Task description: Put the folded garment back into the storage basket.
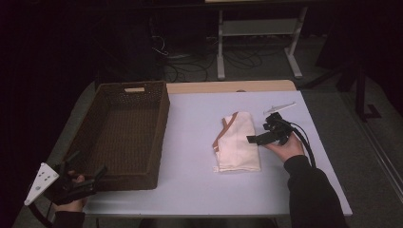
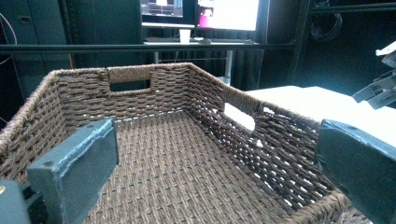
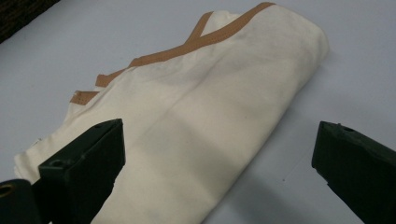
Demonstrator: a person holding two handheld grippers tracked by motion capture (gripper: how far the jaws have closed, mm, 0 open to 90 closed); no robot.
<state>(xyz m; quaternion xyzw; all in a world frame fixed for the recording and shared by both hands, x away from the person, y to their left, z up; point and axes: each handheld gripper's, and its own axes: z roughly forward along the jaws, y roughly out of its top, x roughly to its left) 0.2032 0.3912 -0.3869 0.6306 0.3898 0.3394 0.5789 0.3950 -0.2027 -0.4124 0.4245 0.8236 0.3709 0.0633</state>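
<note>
Right hand-held gripper [image 1: 260, 137] wide open, empty, beside folded cloth [image 1: 239, 141]; left hand-held gripper [image 1: 83, 183] open, empty, at basket [image 1: 161, 118]. Risk: pinching one layer, unfolding.

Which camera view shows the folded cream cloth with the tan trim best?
The right gripper view: the folded cream cloth with tan trim lies close, its trim sharp. The high view shows it whole but small, beside the right gripper.

Basket [image 1: 124, 135] left on table [image 1: 190, 175]; folded cloth [image 1: 239, 141] right of it (well apart).
</note>
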